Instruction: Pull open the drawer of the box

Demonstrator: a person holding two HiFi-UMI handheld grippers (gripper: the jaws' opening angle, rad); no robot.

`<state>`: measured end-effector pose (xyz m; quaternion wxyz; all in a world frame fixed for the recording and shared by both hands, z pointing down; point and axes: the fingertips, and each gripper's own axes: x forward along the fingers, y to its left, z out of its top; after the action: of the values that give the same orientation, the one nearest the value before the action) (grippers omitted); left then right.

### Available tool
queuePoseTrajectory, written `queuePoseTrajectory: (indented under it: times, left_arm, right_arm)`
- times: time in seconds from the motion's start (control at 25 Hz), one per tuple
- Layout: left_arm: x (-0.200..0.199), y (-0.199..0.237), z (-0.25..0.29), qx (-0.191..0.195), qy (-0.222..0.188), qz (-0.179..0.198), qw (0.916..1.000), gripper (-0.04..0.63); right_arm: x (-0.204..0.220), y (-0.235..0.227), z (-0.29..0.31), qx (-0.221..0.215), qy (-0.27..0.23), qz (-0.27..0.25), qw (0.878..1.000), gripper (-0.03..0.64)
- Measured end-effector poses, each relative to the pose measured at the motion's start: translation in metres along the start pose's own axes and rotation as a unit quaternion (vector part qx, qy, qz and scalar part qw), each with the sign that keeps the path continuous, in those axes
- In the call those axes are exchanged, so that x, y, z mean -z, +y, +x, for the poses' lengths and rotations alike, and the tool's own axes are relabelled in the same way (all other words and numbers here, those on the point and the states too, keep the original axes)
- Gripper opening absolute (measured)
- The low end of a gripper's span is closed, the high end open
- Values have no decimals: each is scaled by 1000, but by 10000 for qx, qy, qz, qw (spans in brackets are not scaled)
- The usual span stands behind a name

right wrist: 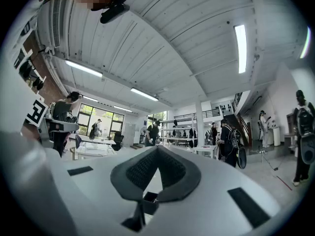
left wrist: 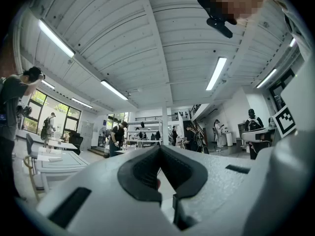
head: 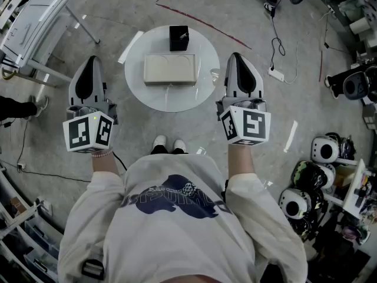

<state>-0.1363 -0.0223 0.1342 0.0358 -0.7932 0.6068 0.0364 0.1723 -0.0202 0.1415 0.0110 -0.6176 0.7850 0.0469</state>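
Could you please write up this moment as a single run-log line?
phase: pre-approach | left gripper: shut, empty | right gripper: shut, empty | box: on round table, untouched

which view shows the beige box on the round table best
The head view: it looks down on the whole beige box, unobstructed, on the white round table. The left and right gripper views point level across the room and show none of it, only ceiling and people.

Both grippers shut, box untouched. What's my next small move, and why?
Probably lower the right gripper toward the box and open its fingers. It and the left gripper hover shut and empty, flanking the table and touching nothing.
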Motion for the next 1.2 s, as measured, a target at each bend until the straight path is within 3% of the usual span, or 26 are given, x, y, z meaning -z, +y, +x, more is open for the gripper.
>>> queuePoseTrajectory:
  times: [0.52, 0.72, 0.92, 1.2]
  left_arm:
    - [-2, -1, 7, -18, 21, -3, 10000, 8]
    - [9, -1, 0, -63, 200, -108, 9997, 8]
    - [36, -7, 2, -90, 584, -160, 9981, 8]
    - [90, -26, 4, -1, 1438, -323, 9891, 9]
  right_arm:
    - [0, -3, 5, -5, 54, -226, 9997, -3]
    - [12, -4, -2, -39, 248, 49, 9997, -3]
    - [33, -13, -8, -220, 398, 857, 9953, -3]
    - [69, -18, -13, -493, 891, 1014, 9896, 11]
